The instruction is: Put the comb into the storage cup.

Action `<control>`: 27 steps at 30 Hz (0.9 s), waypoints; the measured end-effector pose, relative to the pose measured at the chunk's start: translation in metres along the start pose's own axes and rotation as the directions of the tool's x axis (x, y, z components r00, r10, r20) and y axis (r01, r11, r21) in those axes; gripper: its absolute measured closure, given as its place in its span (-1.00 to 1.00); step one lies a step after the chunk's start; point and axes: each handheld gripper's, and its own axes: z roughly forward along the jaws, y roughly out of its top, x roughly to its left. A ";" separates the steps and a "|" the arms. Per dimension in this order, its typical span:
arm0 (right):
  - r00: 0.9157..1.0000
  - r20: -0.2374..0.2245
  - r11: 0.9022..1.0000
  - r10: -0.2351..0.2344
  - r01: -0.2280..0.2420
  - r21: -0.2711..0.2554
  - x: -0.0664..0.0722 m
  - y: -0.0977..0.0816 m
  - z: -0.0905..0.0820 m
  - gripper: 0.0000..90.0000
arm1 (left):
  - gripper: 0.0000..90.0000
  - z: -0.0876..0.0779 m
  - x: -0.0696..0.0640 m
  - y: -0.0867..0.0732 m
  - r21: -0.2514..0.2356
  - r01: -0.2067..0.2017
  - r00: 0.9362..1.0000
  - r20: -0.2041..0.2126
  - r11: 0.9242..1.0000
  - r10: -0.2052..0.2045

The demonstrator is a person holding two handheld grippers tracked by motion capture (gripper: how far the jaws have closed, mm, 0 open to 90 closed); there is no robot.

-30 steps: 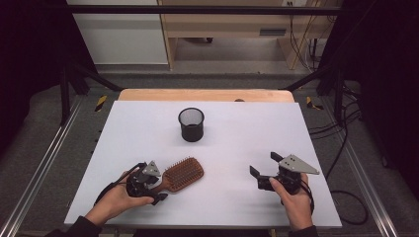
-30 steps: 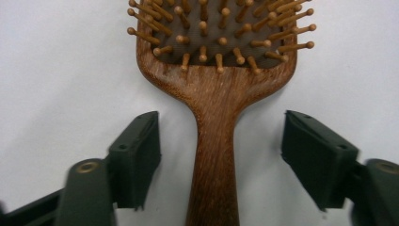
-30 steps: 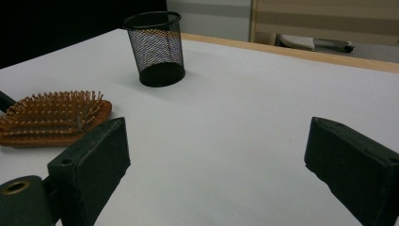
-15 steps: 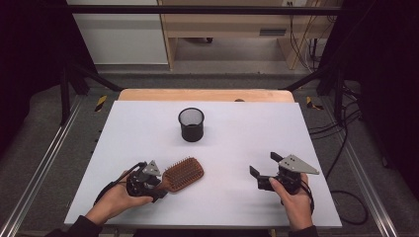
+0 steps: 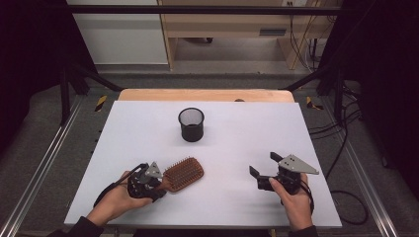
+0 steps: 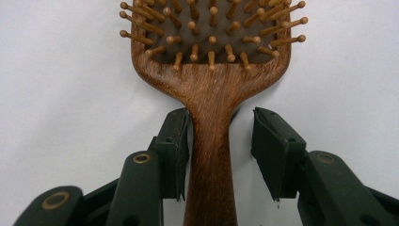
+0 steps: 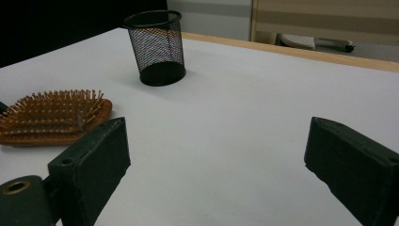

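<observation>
Left gripper (image 5: 159, 186) is down at the lower left of the high view, straddling the handle of the wooden paddle hairbrush (image 5: 183, 174). In the left gripper view the jaws sit either side of that handle (image 6: 210, 155): one pad looks right against the wood, the other stands a little off, so they're narrowed but not clamped. No grip yet, by my read. The brush lies flat on the white table (image 5: 148, 128), bristles up, left of centre and low in the frame. Nothing is lifted; closing, raising and carrying all look to be ahead.

Right gripper (image 5: 264, 171) rests lower right, jaws spread wide, holding nothing.

The black mesh cup (image 5: 191, 124) stands upright near the middle of the frame, well apart from the brush. It looks empty.
</observation>
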 end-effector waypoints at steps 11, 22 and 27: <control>1.000 -0.006 1.000 -0.002 0.002 0.005 0.001 0.000 0.001 -0.84 | 0.39 0.001 -0.004 0.004 0.024 0.003 1.000 -0.022 1.000 -0.003; 1.000 -0.009 1.000 0.000 0.000 0.007 0.002 0.000 0.001 -0.84 | 0.54 0.001 -0.007 0.006 0.040 0.005 1.000 -0.027 0.999 -0.004; 1.000 -0.011 1.000 0.002 -0.002 0.008 0.002 -0.001 0.002 -0.84 | 0.60 0.002 -0.007 0.008 0.053 -0.004 1.000 -0.019 0.999 0.005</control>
